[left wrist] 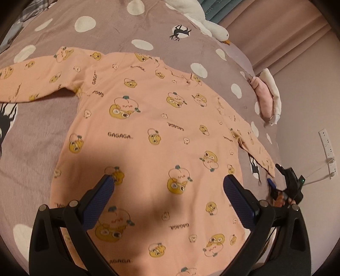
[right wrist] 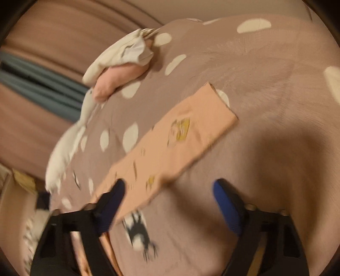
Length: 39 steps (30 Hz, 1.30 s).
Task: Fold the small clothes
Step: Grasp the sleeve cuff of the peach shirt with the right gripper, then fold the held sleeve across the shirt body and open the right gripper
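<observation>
A peach long-sleeved top (left wrist: 148,118) printed with yellow cartoon ducks lies flat and face up on the dotted mauve bedspread (left wrist: 38,138). One sleeve (left wrist: 31,80) stretches out to the left. The other sleeve (right wrist: 170,138) lies out toward the bed's right edge. My left gripper (left wrist: 169,179) hovers open over the lower body of the top, nothing between its blue pads. My right gripper (right wrist: 169,184) is open over the near part of that right sleeve, its left finger (right wrist: 112,197) above the cloth; the view is blurred. It also shows at the sleeve cuff in the left wrist view, right gripper (left wrist: 275,175).
A small stack of folded pink and white clothes (left wrist: 267,97) sits at the bed's right edge, pile (right wrist: 114,70). A white goose plush (left wrist: 204,19) lies at the far side. Beyond the edge are a wall with a power strip (left wrist: 328,148) and curtains (right wrist: 42,85).
</observation>
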Each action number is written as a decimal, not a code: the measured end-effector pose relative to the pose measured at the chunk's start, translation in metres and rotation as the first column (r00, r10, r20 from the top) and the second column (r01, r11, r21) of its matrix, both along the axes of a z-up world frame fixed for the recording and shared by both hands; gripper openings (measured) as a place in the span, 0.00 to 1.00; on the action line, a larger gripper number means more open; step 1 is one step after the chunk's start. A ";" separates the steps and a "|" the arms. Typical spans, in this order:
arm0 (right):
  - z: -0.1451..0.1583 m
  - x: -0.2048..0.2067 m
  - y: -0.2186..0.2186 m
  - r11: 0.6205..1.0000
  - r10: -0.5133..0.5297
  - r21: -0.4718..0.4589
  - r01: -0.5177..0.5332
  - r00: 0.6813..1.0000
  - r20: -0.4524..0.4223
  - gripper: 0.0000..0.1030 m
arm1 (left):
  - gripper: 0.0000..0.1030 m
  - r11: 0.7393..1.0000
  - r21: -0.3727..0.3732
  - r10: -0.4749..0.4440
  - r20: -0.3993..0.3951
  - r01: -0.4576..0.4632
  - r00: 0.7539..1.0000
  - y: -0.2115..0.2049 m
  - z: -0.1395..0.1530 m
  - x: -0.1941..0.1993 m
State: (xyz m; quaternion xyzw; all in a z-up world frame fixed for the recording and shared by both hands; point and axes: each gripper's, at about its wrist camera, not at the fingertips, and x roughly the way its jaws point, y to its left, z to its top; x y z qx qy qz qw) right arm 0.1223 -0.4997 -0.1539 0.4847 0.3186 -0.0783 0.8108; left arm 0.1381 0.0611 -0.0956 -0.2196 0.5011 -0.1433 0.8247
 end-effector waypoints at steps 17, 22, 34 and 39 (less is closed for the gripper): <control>0.088 0.046 0.031 0.966 0.103 -0.240 -0.091 0.994 0.034 0.05 | 0.99 0.997 0.000 0.081 -0.006 -0.081 0.997 0.030 -0.002 0.002; 0.173 0.081 0.120 0.882 0.279 -0.409 -0.233 0.959 0.055 0.05 | 0.99 0.992 -0.016 0.122 0.002 -0.122 0.992 0.051 0.004 -0.011; 0.180 0.116 0.407 0.386 0.612 -0.785 -0.484 0.771 -0.175 0.05 | 0.99 0.971 -0.031 0.237 -0.014 -0.237 0.971 0.122 -0.002 -0.048; 0.097 0.110 0.501 0.135 0.639 -0.802 -0.582 0.669 -0.378 0.05 | 0.99 0.955 -0.042 0.292 -0.024 -0.293 0.956 0.150 -0.010 -0.052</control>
